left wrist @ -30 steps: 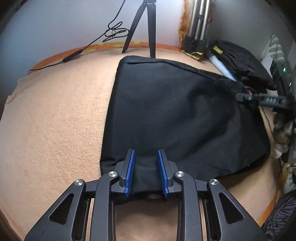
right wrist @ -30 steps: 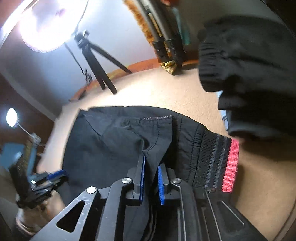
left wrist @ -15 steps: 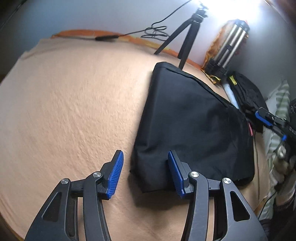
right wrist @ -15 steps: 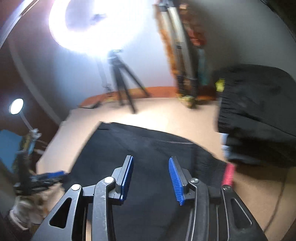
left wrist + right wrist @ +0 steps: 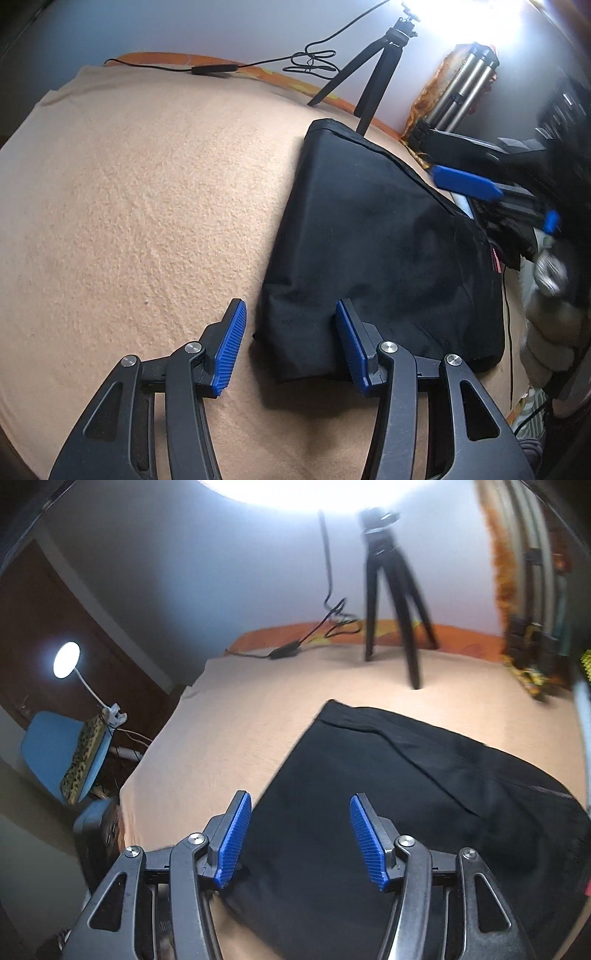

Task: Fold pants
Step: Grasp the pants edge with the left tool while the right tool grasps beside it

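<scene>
The black pants (image 5: 376, 251) lie folded into a flat rectangle on the tan blanket (image 5: 140, 206). My left gripper (image 5: 291, 343) is open and empty, hovering over the near left corner of the fold. My right gripper (image 5: 299, 838) is open and empty above the pants (image 5: 388, 812), and it shows blurred at the right of the left wrist view (image 5: 480, 188). A red strip of waistband (image 5: 495, 260) peeks out at the right edge.
A small black tripod (image 5: 373, 74) stands at the back by the wall, with a black cable (image 5: 258, 68) lying beside it. A silver tripod (image 5: 461, 96) leans in the back right corner. A blue chair (image 5: 62, 753) and a lamp (image 5: 66, 661) stand off the bed's left.
Both grippers opened and let go of the pants, then lifted back. The folded pants stay flat on the blanket. The right gripper swung to face the back wall.
</scene>
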Motion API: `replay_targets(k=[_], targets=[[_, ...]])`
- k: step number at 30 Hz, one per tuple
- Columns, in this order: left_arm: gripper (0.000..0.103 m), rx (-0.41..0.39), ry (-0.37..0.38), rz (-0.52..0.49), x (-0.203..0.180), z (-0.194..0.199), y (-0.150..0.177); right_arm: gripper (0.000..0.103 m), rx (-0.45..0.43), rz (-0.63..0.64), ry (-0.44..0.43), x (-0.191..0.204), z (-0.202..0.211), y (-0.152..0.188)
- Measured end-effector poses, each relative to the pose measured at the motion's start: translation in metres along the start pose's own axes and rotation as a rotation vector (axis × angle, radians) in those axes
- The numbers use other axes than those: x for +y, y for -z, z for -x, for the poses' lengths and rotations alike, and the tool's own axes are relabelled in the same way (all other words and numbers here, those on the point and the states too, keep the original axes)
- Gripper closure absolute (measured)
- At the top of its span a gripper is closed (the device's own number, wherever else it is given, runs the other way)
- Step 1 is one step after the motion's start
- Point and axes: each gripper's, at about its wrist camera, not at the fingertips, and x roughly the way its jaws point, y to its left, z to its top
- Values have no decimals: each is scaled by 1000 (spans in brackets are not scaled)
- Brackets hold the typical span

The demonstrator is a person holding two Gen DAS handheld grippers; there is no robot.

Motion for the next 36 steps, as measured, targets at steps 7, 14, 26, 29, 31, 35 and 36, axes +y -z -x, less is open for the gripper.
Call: replay_targets(k=[7,14,26,29,31,35,36], targets=[[65,-14,63,49,6,2,2,44,128,17,90,23,-55,-17],[78,-64,129,78,12,15,5,44,214,-16,161,25,-94,-27],[79,-86,119,18,-6,23,5,42,319,91,304,43,-132,-30],[79,-85,117,16,-8,23,6,47,320,109,327,46,-133,-30],[79,-89,108,5,-10,23,6,59,309,122,357,45,-131,-30],[78,-104,39,-28,-17,26,9,80,285,95,319,37,-122,-28],[76,-105,20,-36,-19,25,9,85,276,69,297,32,-118,-27]])
